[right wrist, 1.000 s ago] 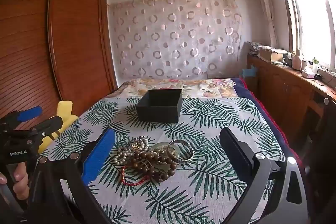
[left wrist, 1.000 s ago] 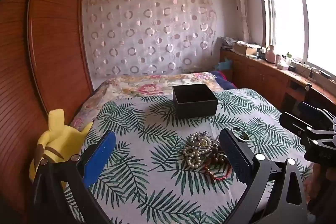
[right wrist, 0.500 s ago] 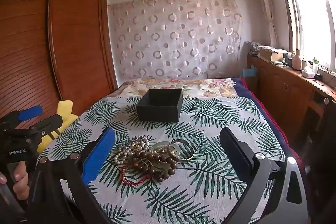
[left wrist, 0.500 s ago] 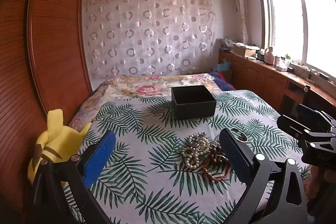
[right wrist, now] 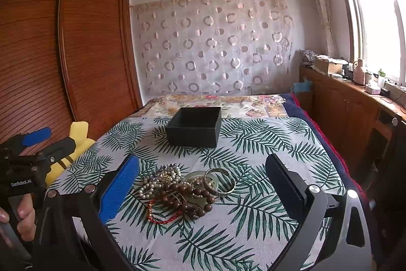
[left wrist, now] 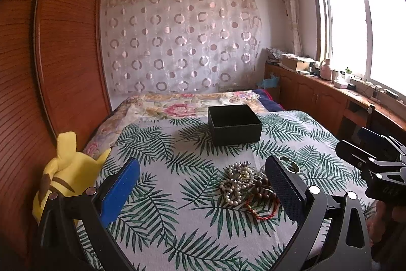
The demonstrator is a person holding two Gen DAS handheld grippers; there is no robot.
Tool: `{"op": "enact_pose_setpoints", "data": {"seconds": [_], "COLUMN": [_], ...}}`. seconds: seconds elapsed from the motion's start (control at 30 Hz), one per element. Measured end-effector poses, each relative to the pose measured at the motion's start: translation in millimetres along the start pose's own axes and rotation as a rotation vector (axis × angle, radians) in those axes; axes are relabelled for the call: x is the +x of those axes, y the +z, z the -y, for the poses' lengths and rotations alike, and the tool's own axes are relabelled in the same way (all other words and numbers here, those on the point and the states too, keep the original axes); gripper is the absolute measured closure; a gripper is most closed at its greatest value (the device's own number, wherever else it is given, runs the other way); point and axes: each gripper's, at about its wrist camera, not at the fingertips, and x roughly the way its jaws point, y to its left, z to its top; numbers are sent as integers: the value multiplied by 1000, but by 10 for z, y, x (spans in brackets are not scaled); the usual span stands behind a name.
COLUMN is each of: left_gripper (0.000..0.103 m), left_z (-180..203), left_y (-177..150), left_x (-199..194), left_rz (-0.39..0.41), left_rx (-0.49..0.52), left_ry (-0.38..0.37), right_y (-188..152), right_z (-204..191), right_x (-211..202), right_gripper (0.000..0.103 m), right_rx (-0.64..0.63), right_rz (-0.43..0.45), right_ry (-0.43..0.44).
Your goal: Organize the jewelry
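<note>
A bed [right wrist: 266, 144] covered by a palm-leaf sheet fills the middle of both views, with a wooden wardrobe [right wrist: 76, 55] along its left side and a low wooden cabinet [right wrist: 355, 108] under the window on the right. A yellow plush toy [left wrist: 68, 174] lies at the bed's left edge against the wardrobe. Farther up the sheet sits an open black box [right wrist: 194, 126], empty as far as its inside shows. Near the foot of the bed, well apart from the box, lies the jewelry pile [right wrist: 182, 189]: white pearl strands, dark brown wooden beads, a thin red cord bracelet [right wrist: 162, 217] on the near side and a silver bangle [right wrist: 219, 184] resting on a pale green one at the right.

The right gripper [right wrist: 200, 187] hangs over the pile with its fingers spread wide to either side of it, holding nothing. The left gripper [left wrist: 203, 189] is likewise wide open and empty, the pile lying just inside its right finger [left wrist: 284, 187].
</note>
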Motion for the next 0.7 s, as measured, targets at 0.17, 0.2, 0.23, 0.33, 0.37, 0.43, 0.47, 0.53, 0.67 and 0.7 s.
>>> {"op": "enact_pose_setpoints", "data": {"seconds": [0.17, 0.2, 0.23, 0.33, 0.37, 0.43, 0.47, 0.53, 0.67, 0.7], "left_gripper": [8, 8, 8, 8, 8, 8, 8, 8, 8, 8], "left_z": [-8, -7, -10, -5, -11, -11, -10, -6, -8, -11], "left_y": [-2, -2, 0, -3, -2, -1, -3, -8, -10, -5], "left_x": [5, 10, 2, 5, 2, 8, 1, 6, 5, 5], "left_rz": [0, 0, -1, 0, 0, 0, 0, 2, 3, 1], "left_rx": [-2, -2, -3, -1, -2, -4, -3, -3, -3, -3], "left_ry": [0, 0, -2, 0, -1, -1, -1, -1, -1, -2], "right_y": [-5, -17, -26, -27, -28, -16, -20, -27, -36, -39], "right_z": [7, 2, -4, -3, -4, 6, 3, 0, 4, -1], "right_x": [7, 15, 21, 20, 19, 21, 21, 19, 29, 29], "right_gripper": [2, 2, 2, 2, 2, 2, 2, 2, 2, 2], "right_rx": [2, 1, 0, 2, 2, 2, 1, 3, 4, 3], "right_rz": [-2, -3, -3, -3, -2, -3, -3, -2, -2, -2], "right_ry": [4, 4, 4, 3, 3, 4, 3, 3, 3, 3]}}
